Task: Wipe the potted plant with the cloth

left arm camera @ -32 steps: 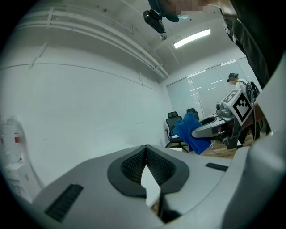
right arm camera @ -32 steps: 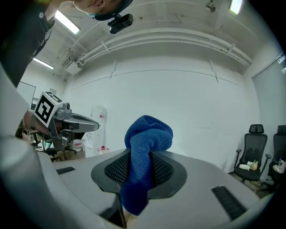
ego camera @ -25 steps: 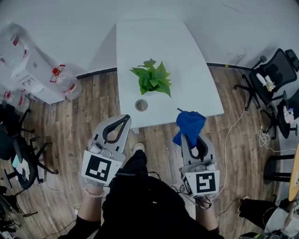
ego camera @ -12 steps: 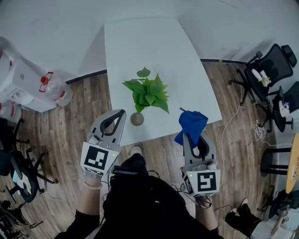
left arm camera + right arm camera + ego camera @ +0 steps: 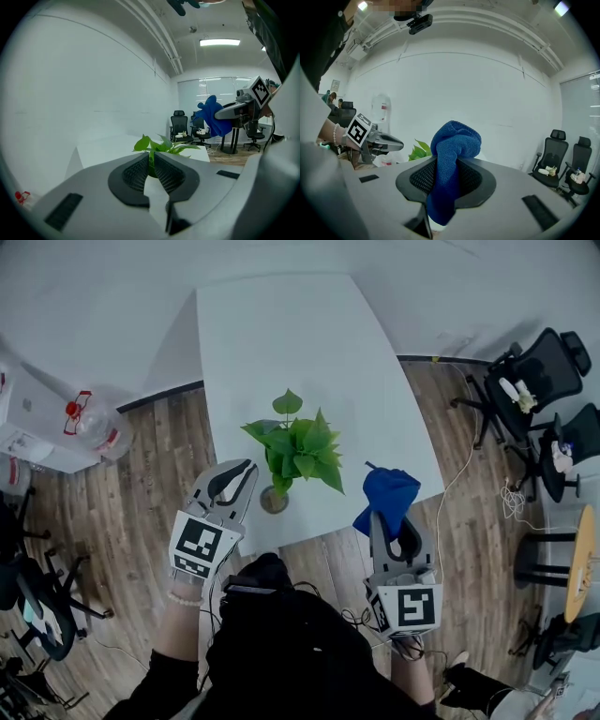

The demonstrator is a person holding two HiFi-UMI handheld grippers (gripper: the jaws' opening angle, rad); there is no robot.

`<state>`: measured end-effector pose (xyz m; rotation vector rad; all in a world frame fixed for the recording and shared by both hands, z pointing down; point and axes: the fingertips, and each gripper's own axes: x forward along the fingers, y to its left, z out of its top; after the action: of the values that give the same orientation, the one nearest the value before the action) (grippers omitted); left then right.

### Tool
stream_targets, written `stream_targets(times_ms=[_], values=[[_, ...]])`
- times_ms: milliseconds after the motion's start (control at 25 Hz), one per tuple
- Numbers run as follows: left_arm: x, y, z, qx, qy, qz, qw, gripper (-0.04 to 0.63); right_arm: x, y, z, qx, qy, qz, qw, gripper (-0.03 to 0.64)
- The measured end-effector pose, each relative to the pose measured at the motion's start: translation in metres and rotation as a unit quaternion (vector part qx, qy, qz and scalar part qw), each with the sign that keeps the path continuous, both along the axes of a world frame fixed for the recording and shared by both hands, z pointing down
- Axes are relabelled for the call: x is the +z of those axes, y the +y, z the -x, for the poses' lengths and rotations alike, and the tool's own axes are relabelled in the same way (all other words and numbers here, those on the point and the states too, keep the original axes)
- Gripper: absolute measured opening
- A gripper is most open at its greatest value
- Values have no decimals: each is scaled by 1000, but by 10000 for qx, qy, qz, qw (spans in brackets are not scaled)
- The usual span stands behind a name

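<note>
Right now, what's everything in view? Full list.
table: one, white, centre, against the wall
potted plant: one, green leaves, near edge of the table
cloth: one, blue, bunched in the right gripper's jaws, over the table's near right edge
water jug: one, clear with red markings, floor left of the table
office chairs: at least two, black, floor right of the table
cable: one, white, floor right of the table
floor: wood planks, brown
left gripper: one, grey, shut and empty, just left of the plant
right gripper: one, grey, shut on the cloth
left hand: one, bead bracelet at the wrist, behind the left gripper
</note>
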<state>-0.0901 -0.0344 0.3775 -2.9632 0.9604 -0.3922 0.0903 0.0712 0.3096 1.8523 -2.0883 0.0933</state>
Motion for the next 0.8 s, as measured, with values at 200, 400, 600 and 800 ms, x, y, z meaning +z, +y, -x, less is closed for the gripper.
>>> stream_targets(times_ms=[200, 400, 600, 800], values=[[28, -17, -7, 138, 5, 312, 9994, 94, 4, -10, -5, 223, 5, 72, 9997, 124], [43, -29, -17, 265, 149, 502, 9983, 146, 11, -12, -8, 351, 46, 177, 9992, 124], [48, -36, -23, 285, 405, 689, 9964, 161, 18, -8, -8, 429, -20, 296, 9986, 124], [49, -40, -18, 124, 494, 697, 9963, 172, 22, -7, -8, 411, -32, 350, 9985, 124]])
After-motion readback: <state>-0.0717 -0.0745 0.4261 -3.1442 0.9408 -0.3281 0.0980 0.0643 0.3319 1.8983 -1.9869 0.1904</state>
